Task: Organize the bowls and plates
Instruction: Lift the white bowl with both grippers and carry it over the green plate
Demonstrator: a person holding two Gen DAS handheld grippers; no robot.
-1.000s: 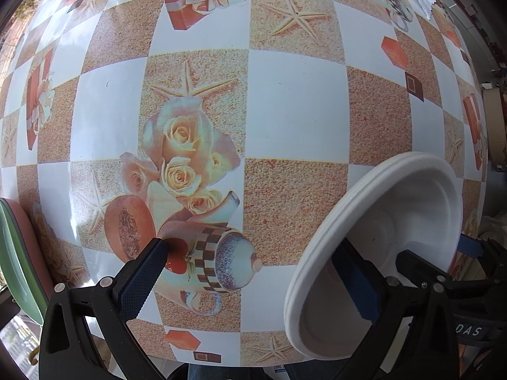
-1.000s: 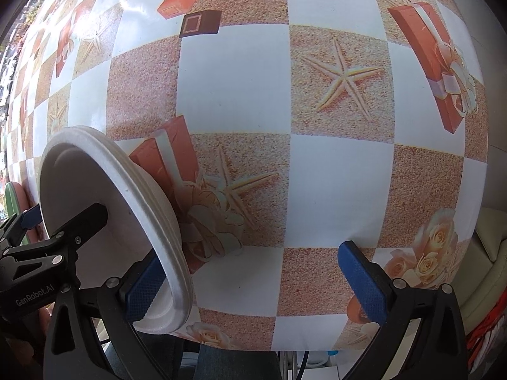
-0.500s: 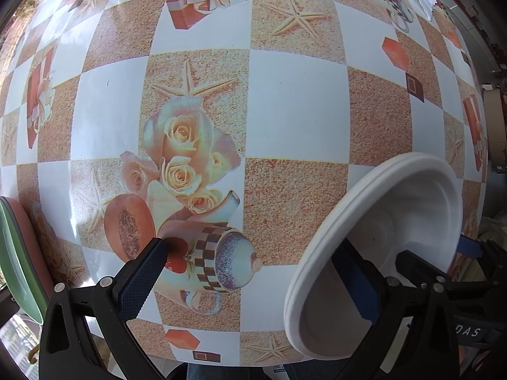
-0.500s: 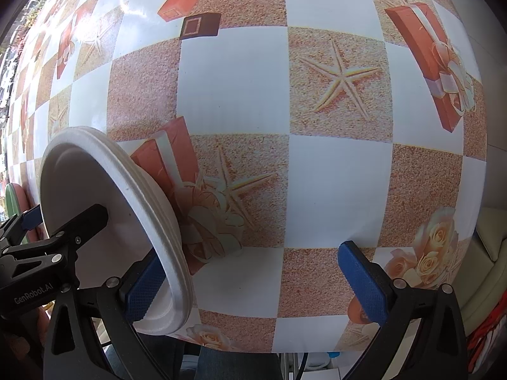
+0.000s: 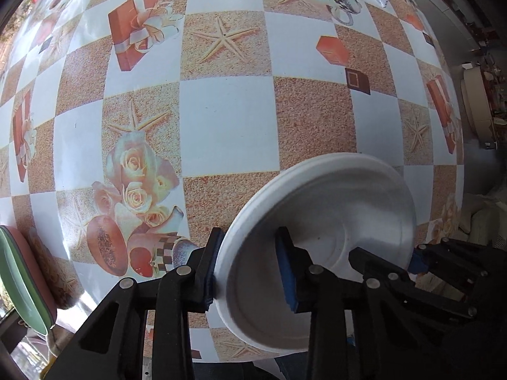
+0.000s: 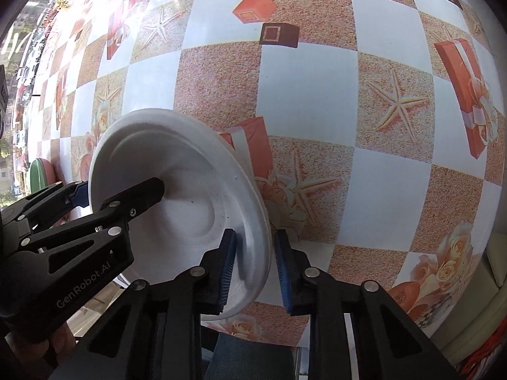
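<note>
Between two downward-pointing grippers, one round white foam plate (image 5: pixel 332 221): left gripper (image 5: pixel 250 272) and right gripper (image 6: pixel 253 269) closing on opposite rims.

home dining spot: patterned oilcloth table (image 5: pixel 228 120), cushioned chair (image 5: pixel 19 272), sofa (image 5: pixel 475 107) beyond.

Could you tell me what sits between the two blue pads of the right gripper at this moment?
The rim of the white bowl sits between the closing right gripper's pads, as the right wrist view shows.
</note>
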